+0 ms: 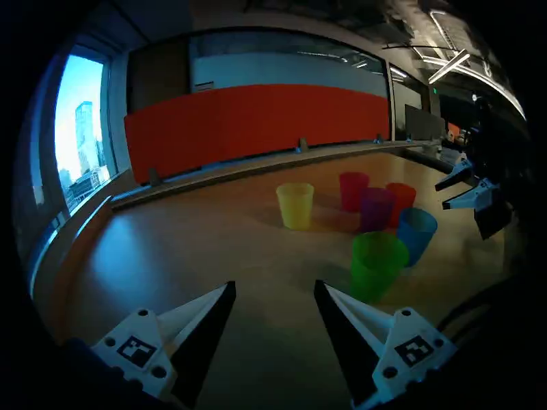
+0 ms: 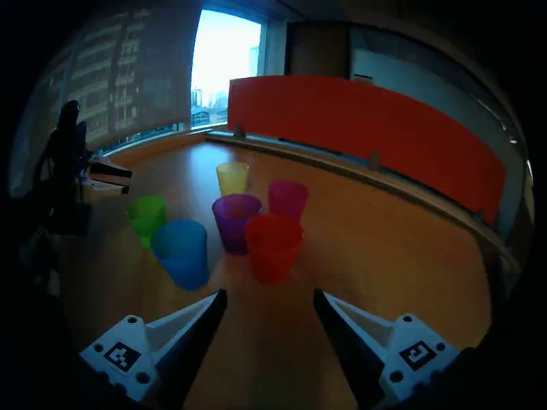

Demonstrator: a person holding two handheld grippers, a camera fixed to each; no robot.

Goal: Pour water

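I hold both tools low over the wooden table, fingers level with it so either one can slide in around a cup's side wall. My left gripper is spread wide with nothing between its fingers. My right gripper is just as open and empty.

The cups stand upright in a loose cluster, and I judge the gaps between them wide enough for one finger. From the left gripper, the green cup is nearest at 1 o'clock. The blue cup is just behind it, and the yellow cup stands apart at 12. From the right gripper, the red cup sits dead ahead at 12. The purple cup and pink cup are behind it.

I cannot tell which cup holds water, as the tinted walls hide any level. I am facing the cluster from two sides, probably so one tool lifts a cup while the other steadies the receiver.
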